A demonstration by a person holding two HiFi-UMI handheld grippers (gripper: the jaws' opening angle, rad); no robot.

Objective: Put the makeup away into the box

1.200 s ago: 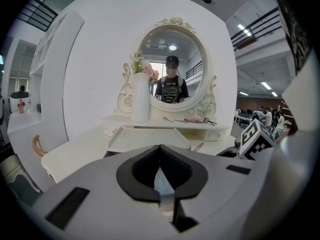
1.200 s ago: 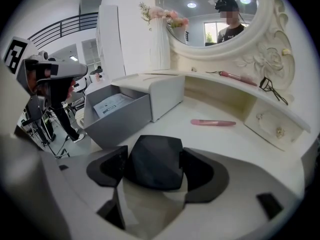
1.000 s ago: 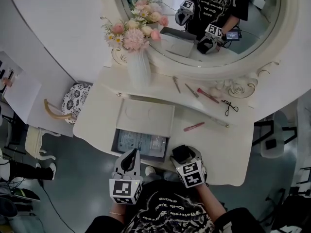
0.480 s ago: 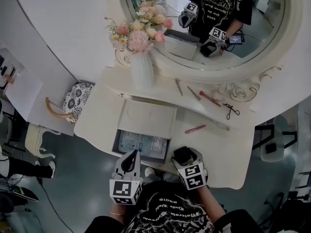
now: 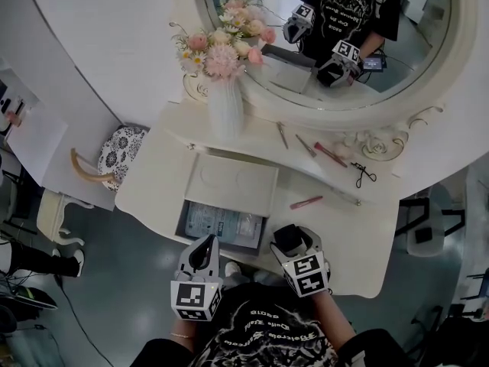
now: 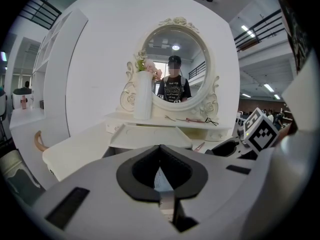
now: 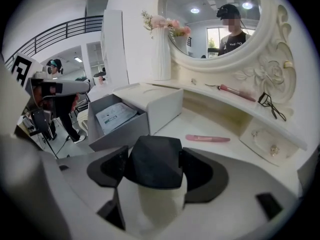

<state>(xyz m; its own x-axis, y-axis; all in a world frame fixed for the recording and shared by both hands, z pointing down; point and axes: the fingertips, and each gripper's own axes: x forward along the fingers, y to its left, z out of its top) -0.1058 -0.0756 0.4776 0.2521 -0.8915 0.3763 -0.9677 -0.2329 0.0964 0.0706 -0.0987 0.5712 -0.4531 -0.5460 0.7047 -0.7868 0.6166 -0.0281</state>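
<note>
**At the dressing desk:** A person stands at a white desk [image 5: 359, 239] with a claw in each hand, both poised over its near edge.

The right claw [image 5: 289, 240] is clamped on a small bottle [image 7: 153, 170]. The head view shows only the bottle's black top. The right gripper view shows a faceted black cap pinched between the dark pads, with a cream body below it.

The left claw [image 6: 160, 149] is closed, tips touching, and carries nothing. (Through the rounded gap behind the tips, its own view catches a sliver of printed paper.)

The grey box [image 5: 182, 224] sits open just ahead of the left claw, and ahead and to the left of the right claw. A printed leaflet [image 5: 221, 224] lies flat inside it. Its white lid [image 5: 233, 182] rests directly beyond it.

A pink tube [image 5: 306, 202] lies on the desk ahead of the right claw, to the right of the lid and apart from it.

Farther ahead, a raised shelf [image 5: 256, 140] runs under the round mirror [image 5: 416, 40]. It carries a reddish stick [image 5: 330, 154], a black eyelash curler [image 5: 361, 171] and two thin tools too small to name. A white vase [image 5: 225, 113] of pink flowers stands at the shelf's left end, beyond the left claw.

Only the left gripper view shows the right claw's marker cube [image 6: 260, 131] beside it. Only the head view takes in both claws and the box together.
</note>
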